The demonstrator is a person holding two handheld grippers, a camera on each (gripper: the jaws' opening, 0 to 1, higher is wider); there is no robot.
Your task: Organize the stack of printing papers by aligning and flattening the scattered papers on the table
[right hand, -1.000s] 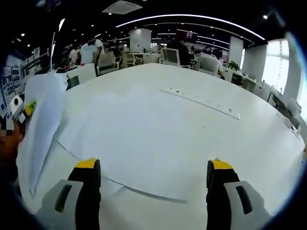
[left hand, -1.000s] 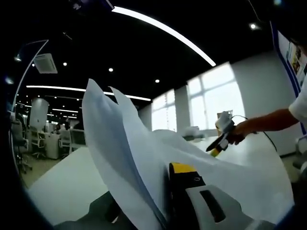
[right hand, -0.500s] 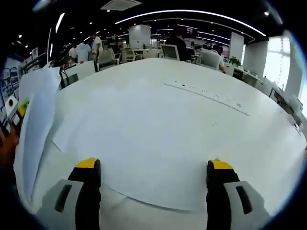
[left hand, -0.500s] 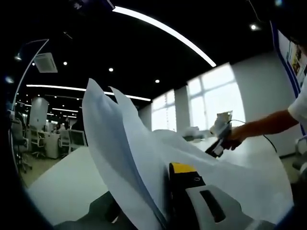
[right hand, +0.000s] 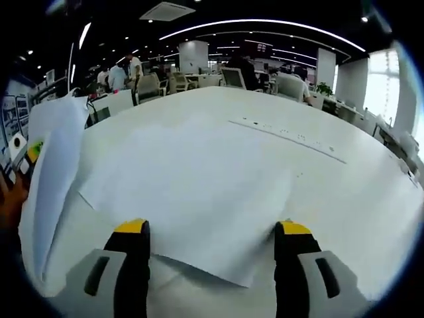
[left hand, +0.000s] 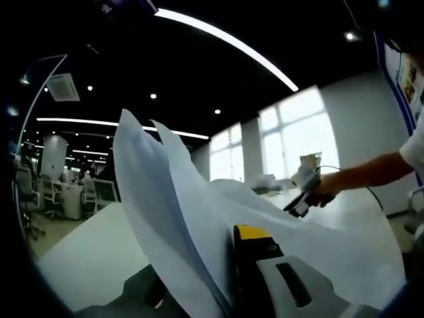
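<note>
My left gripper (left hand: 218, 265) is shut on several white papers (left hand: 172, 199), holding their edge up off the table so the sheets stand and curl. The rest of the sheets sag away toward my right gripper (left hand: 299, 199), held by a hand farther along the table. In the right gripper view the papers (right hand: 199, 179) lie flat on the white table (right hand: 331, 199), and their near corner reaches in between the two yellow-tipped jaws. My right gripper (right hand: 212, 228) is open over that corner. At the left edge stands the raised part of the papers (right hand: 53, 165), beside the left gripper (right hand: 26, 152).
A long white table (left hand: 86, 258) carries the papers, with a strip of sockets (right hand: 291, 136) set into it farther out. Office chairs (right hand: 159, 83) and standing people (right hand: 119, 73) are beyond its far edge. Bright windows (left hand: 298, 142) line one wall.
The right gripper's jaws have come a little closer together, and the paper's near corner now lies farther in between them. The left gripper still holds the raised sheets the same way.
</note>
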